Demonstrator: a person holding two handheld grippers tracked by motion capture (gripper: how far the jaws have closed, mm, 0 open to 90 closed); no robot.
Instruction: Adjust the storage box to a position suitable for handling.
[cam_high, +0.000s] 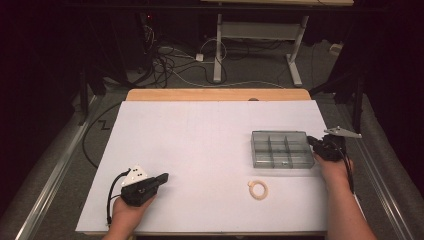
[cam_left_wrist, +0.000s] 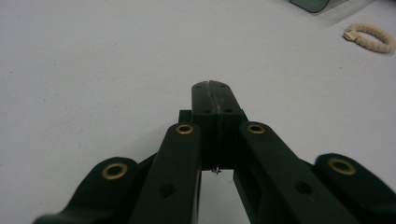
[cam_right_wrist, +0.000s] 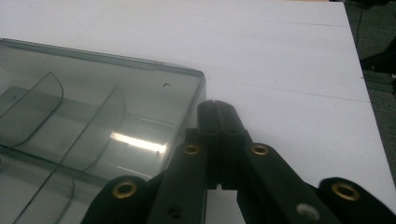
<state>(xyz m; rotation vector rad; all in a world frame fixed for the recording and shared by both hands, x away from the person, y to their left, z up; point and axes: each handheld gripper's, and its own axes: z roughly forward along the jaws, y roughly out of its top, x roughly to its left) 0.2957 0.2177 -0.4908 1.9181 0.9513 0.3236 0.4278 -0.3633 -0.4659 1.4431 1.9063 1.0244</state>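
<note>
Right gripper (cam_high: 314, 142): jaws pressed together, nothing between them. In the high view it sits at the right edge of the clear compartment box (cam_high: 281, 149), its tips at the box's right wall; whether they touch the plastic cannot be told. In the right gripper view (cam_right_wrist: 215, 106) the closed tips lie just beside the box's near corner (cam_right_wrist: 116, 121). A grey three-cornered plate (cam_high: 342, 132) stands above the gripper.

Left gripper (cam_high: 162, 178): jaws likewise closed and empty, resting low over the white surface at the front left, well apart from the box. In the left gripper view (cam_left_wrist: 212, 88) the two pads meet along one seam.

Clear compartment box: grey-tinted transparent plastic, divided into compartments (none seen to hold anything), lying flat on the right half of the board.

Cream ring (cam_high: 258, 189): a small braided or rope-like loop, lying flat on the board in front of the box, apart from it and between the two grippers; seen also at the upper right of the left gripper view (cam_left_wrist: 371, 38).

Surface: white board (cam_high: 200, 145) over a wooden table top (cam_high: 215, 94), whose far edge shows.

Room: dark, grey floor, loose cables (cam_high: 170, 65), and the white legs of another table (cam_high: 218, 50) behind.
</note>
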